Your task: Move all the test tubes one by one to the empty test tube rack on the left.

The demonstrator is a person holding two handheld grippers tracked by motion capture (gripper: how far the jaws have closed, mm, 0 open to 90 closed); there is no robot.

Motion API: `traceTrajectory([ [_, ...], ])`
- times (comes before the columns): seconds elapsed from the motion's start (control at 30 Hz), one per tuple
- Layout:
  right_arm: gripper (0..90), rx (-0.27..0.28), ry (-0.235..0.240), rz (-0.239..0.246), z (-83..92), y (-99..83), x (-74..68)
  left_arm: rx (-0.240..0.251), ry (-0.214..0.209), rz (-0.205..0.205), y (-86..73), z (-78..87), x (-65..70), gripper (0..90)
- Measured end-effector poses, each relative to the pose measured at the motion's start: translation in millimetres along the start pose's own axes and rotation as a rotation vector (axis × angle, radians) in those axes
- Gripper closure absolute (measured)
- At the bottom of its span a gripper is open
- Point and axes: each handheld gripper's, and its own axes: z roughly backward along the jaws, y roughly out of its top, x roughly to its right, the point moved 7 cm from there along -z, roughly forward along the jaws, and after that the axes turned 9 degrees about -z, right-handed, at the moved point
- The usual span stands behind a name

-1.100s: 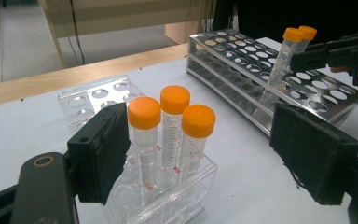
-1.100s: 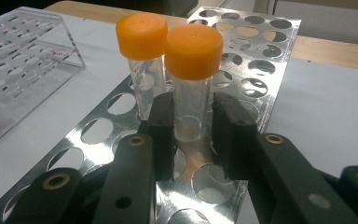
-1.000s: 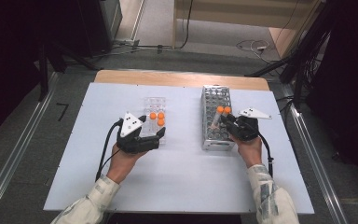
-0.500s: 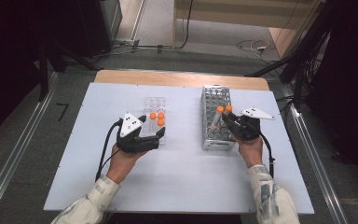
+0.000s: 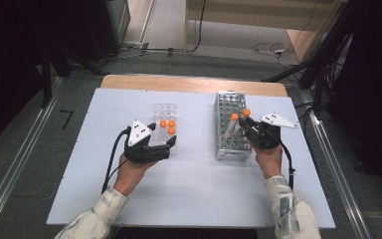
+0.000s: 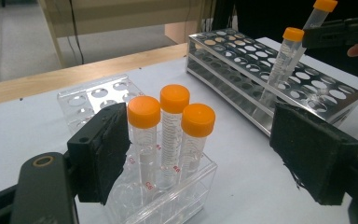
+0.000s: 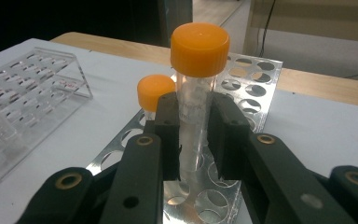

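Right gripper [image 7: 193, 135] is clamped on a tube [image 7: 196, 93] with an orange cap, pads pressing its clear wall just under the cap. Versus a second ago: almost nothing changed. Same spot over the near right part of the metal rack [image 5: 232, 124], same tilt. Its jaws only finished the last bit of squeeze, so I read the grip as settled now.

The held tube is raised, its lower end over the rack's holes; can't tell whether the tip is already in one. A second capped tube [image 5: 231, 125] leans in the rack just left of it.

Left gripper [image 5: 170, 144] hasn't moved. Jaws wide apart, gripping nothing, parked at the near edge of the clear plastic rack [image 5: 165, 112] on the left side of the table [image 5: 194, 194]. One pad is close beside the nearest of the three tubes [image 6: 170, 133] standing there; contact unclear.

Judgement: tubes are going from the clear rack to the metal one, two over, three left. With the grip firm, next is lowering this one into a hole. The slant could catch the rim.
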Motion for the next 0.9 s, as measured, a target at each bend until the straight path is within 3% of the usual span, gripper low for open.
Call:
traceTrajectory([
  [0.6, 72.3, 0.064, 0.012, -0.016, 25.8, 16.8, -1.8, 0.006, -0.003, 0.003, 0.6, 0.7, 0.3, 20.0],
  [0.9, 72.3, 0.063, 0.042, 0.005, 42.0, 15.8, -14.9, 0.011, -0.004, 0.003, 1.6, 2.7, 0.1, 20.0],
])
